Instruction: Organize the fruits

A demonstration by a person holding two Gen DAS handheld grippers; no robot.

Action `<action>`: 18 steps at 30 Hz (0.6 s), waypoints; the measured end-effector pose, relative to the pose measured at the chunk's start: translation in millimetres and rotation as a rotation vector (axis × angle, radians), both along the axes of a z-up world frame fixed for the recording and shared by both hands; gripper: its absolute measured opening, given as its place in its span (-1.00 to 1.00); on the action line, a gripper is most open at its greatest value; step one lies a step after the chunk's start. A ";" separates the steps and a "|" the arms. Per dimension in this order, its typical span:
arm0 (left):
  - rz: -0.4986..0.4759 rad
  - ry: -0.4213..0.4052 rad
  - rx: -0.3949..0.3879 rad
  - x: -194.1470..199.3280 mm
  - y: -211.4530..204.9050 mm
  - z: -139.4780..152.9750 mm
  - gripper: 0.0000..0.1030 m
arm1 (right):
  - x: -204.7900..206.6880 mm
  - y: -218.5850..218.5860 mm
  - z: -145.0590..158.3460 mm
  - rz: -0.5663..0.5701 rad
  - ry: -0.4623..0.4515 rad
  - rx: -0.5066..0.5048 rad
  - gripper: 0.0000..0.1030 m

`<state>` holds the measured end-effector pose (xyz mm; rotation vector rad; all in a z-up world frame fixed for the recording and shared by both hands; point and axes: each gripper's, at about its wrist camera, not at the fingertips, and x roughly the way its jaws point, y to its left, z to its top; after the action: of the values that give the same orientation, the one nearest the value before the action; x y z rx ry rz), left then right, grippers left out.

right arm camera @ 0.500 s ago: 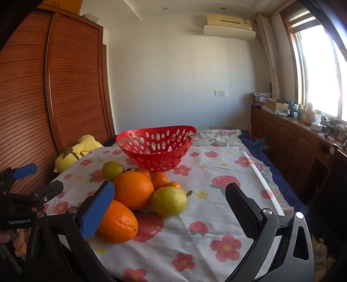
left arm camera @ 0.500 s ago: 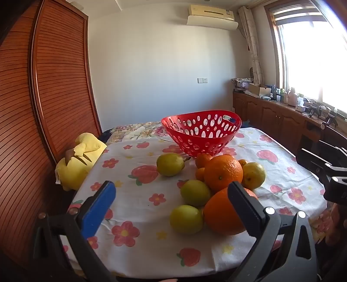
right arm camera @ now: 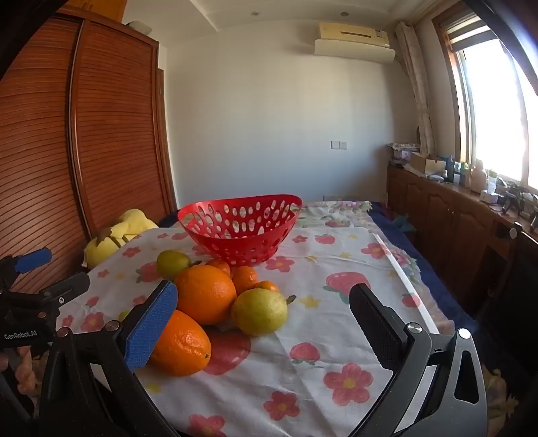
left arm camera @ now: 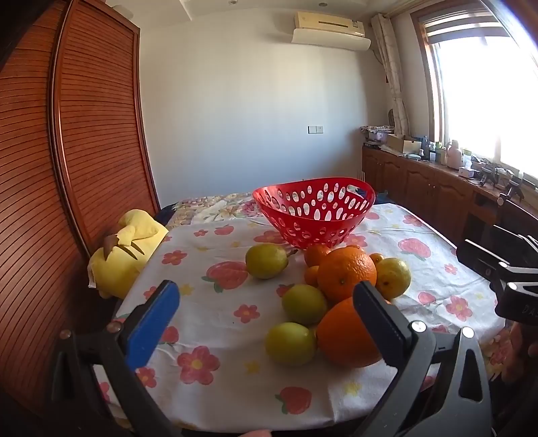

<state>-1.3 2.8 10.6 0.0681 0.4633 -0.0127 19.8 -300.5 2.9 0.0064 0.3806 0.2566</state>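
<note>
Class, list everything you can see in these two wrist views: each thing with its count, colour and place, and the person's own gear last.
basket: one, red with holes, far side of the table, no fruit visible inside
large oranges: two, orange, in the fruit cluster before the basket
small oranges: at least three, orange, just in front of the basket
yellow-green fruits: four, around the oranges
tablecloth: one, white with red flowers and strawberries, over the table
plush toy: one, yellow, at the table's left edge
wardrobe: brown slatted doors, left wall
air conditioner: one, white, high on the far wall
counter: brown, cluttered, under the window
left gripper: open, holding nothing
right gripper: open, holding nothing
</note>
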 end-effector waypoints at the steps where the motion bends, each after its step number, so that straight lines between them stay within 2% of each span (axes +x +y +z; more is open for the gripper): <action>1: 0.000 -0.005 0.000 -2.5 0.5 1.3 1.00 | 0.2 -0.2 -0.2 0.000 0.000 0.000 1.00; 18: -0.004 -0.003 0.002 -3.2 -2.4 2.4 1.00 | -1.9 0.5 -0.2 -0.001 0.001 -0.001 1.00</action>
<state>-4.5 0.5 13.0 0.0713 0.4606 -0.0162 17.9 -300.0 2.6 0.0055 0.3814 0.2556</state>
